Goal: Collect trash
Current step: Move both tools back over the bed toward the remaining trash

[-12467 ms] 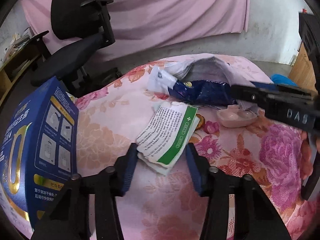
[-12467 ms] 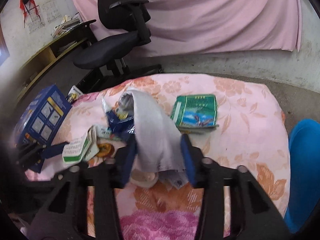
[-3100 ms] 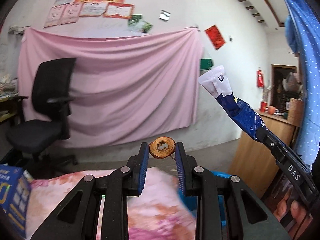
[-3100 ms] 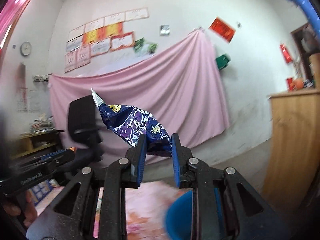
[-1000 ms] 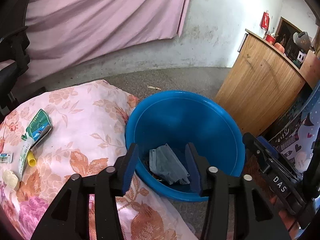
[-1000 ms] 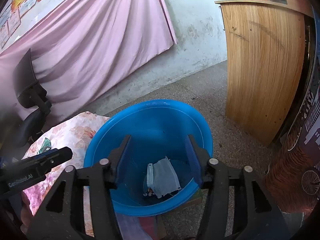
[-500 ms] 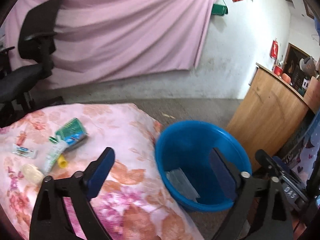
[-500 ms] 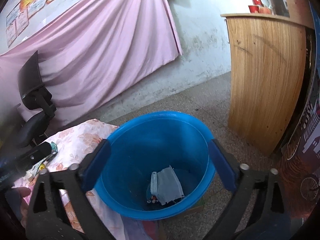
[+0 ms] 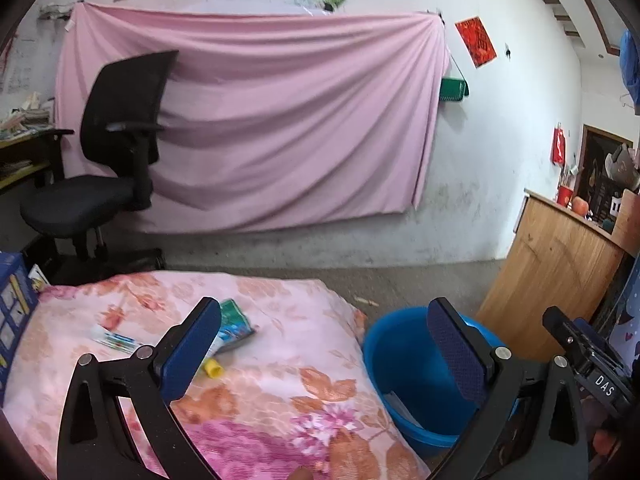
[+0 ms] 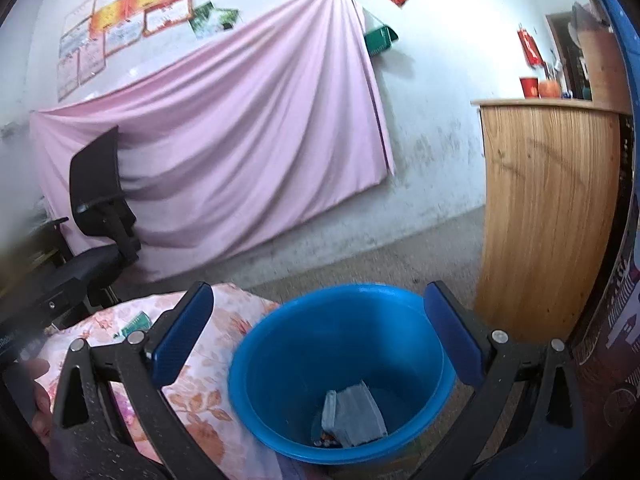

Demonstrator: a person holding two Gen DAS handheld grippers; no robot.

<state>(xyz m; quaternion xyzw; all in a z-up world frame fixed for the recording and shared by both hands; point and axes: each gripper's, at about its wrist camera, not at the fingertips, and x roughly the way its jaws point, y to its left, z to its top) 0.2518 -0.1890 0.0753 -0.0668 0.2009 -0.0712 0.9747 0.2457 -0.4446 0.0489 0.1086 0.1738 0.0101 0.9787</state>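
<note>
Both grippers — left (image 9: 324, 344), right (image 10: 318, 334) — have swung up from the bin (image 10: 280, 364), fingers spread wide and empty; dropped trash (image 10: 354, 410) lies inside — more litter (image 9: 234, 326) waits on the bed (image 9: 280, 364).

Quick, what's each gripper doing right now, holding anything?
Left gripper: open, holding nothing.
Right gripper: open, holding nothing, above the blue bucket.
</note>
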